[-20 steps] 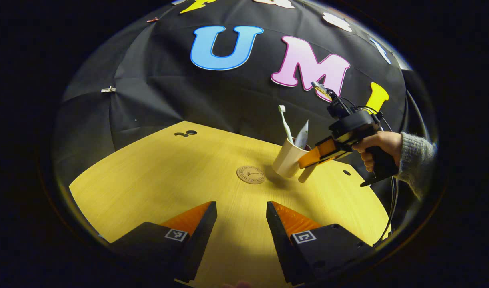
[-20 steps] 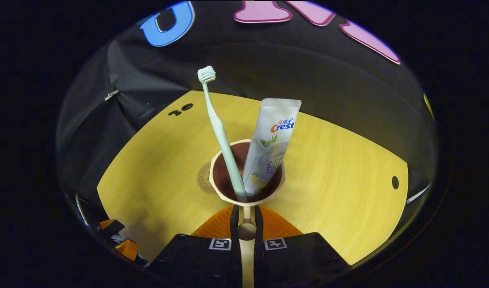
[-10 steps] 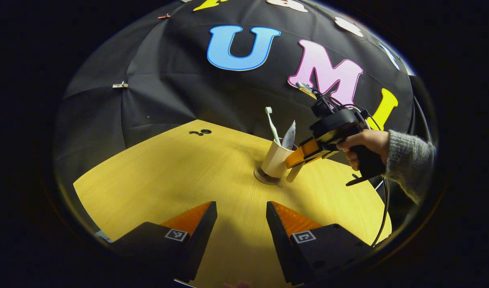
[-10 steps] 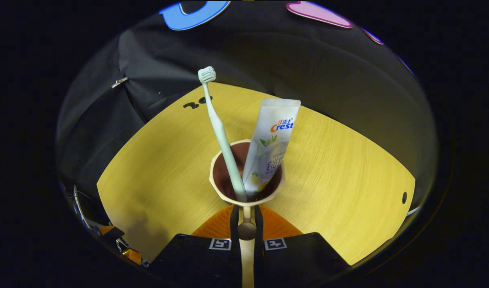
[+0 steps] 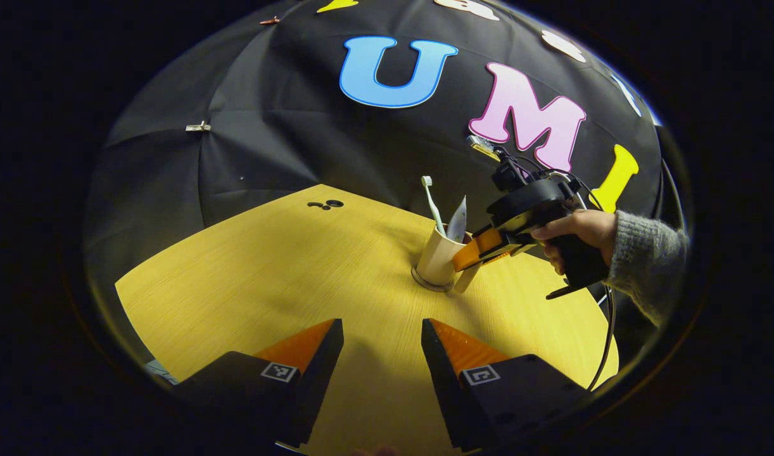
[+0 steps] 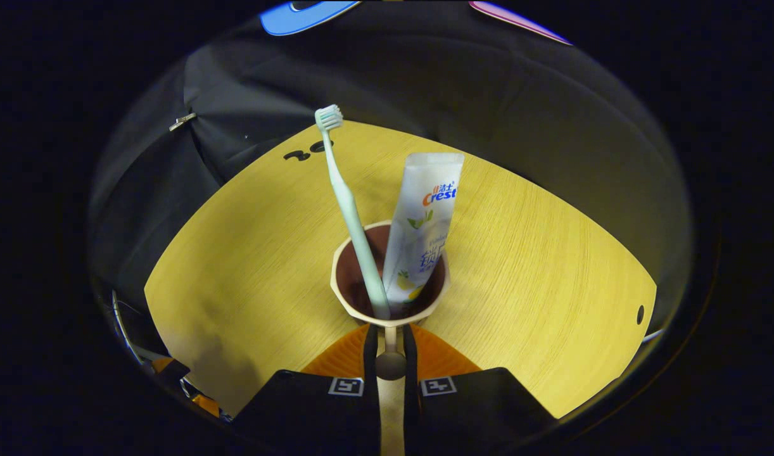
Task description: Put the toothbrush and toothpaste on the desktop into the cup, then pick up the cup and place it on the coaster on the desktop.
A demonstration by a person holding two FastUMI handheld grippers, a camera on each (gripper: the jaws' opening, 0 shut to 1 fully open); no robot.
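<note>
Left gripper view: left gripper (image 5: 382, 354) jaws spread apart, gripping nothing, low over yellow table (image 5: 254, 278). Ahead and right of jaws, beige cup (image 5: 436, 258) sits on coaster (image 5: 425, 285), toothbrush (image 5: 432, 204) and toothpaste (image 5: 457, 220) standing inside. Right gripper (image 5: 472, 258), held by hand (image 5: 577, 237), clamps cup handle (image 5: 465, 280).

Right gripper view: right gripper (image 6: 390, 348) jaws clenched on cup handle (image 6: 391, 364). Cup (image 6: 390, 278) just ahead of jaws; toothbrush (image 6: 352, 215) leans left, toothpaste (image 6: 422, 228) near upright.

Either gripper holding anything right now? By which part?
Right gripper is shut on the cup, pinching its handle. Left gripper is open, holding nothing.
</note>
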